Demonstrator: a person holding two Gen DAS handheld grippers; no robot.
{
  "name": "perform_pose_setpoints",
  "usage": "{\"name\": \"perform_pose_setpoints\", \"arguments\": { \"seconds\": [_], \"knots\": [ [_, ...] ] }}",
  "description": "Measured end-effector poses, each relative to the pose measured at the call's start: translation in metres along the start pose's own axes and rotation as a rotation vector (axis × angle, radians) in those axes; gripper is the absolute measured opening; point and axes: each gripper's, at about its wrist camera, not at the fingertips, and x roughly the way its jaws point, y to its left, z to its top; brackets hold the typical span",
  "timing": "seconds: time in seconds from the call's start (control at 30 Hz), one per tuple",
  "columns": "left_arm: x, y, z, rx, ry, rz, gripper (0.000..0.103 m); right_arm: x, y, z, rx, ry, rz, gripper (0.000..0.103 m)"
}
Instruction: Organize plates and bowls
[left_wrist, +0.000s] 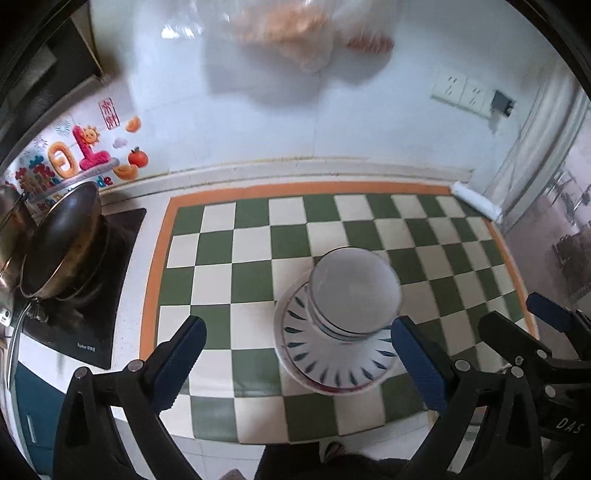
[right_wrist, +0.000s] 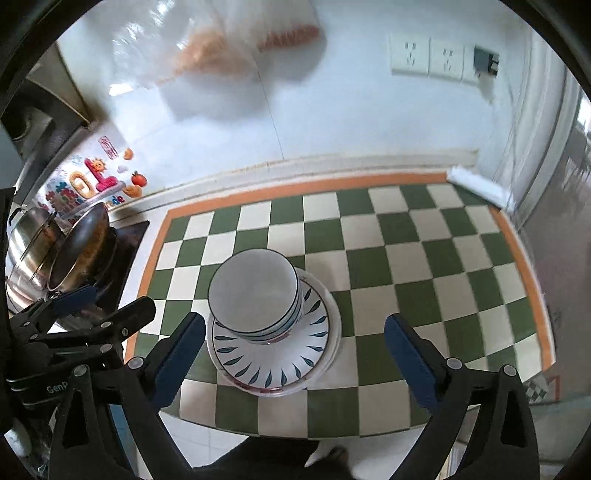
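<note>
Nested bowls (right_wrist: 255, 291) sit stacked on plates (right_wrist: 273, 354) near the middle of the checked mat (right_wrist: 424, 266), both the left gripper (left_wrist: 295, 365) and right gripper (right_wrist: 295, 360) above with jaws wide apart and empty; a careless bump could topple the bowls

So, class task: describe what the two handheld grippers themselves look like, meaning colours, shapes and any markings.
Both the left gripper and the right gripper have black plastic scissor-like frames with round silver rivets. Each finger ends in a blue textured pad. White lettering shows on the black bodies, only partly readable. No cables or sleeves can be made out.
</note>
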Motion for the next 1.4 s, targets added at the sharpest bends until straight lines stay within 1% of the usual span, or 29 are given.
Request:
{"name": "perform_pose_setpoints", "arguments": {
  "seconds": [0.2,0.37,0.43,0.6,0.77,0.87,1.0,1.07,1.4],
  "knots": [
    [-0.064,-0.016,-0.029,-0.034,-0.088,0.02,0.103,-0.07,-0.002,-0.025,-0.031,-0.08,0.024,0.1],
    [-0.11,-0.023,-0.061,-0.058,-0.131,0.062,0.103,-0.133,-0.004,-0.054,-0.061,-0.139,0.04,0.101],
    [-0.129,-0.024,-0.076,-0.079,-0.146,0.078,0.103,-0.151,-0.002,-0.065,-0.076,-0.15,0.035,0.101],
    [-0.163,-0.023,-0.103,-0.111,-0.166,0.111,0.103,-0.196,0.001,-0.094,-0.089,-0.173,0.039,0.101],
    [-0.193,-0.021,-0.123,-0.124,-0.197,0.11,0.103,-0.234,0.006,-0.117,-0.091,-0.208,0.026,0.101],
    [-0.207,-0.018,-0.133,-0.127,-0.206,0.098,0.103,-0.256,0.012,-0.128,-0.102,-0.245,0.004,0.101],
    [-0.222,-0.016,-0.146,-0.109,-0.221,0.115,0.103,-0.28,0.021,-0.138,-0.104,-0.291,-0.021,0.101],
    [-0.229,-0.013,-0.152,-0.103,-0.221,0.106,0.103,-0.288,0.023,-0.144,-0.09,-0.294,-0.02,0.102],
    [-0.241,-0.001,-0.162,-0.088,-0.237,0.103,0.103,-0.289,0.038,-0.154,-0.079,-0.275,-0.014,0.102]
  ]
}}
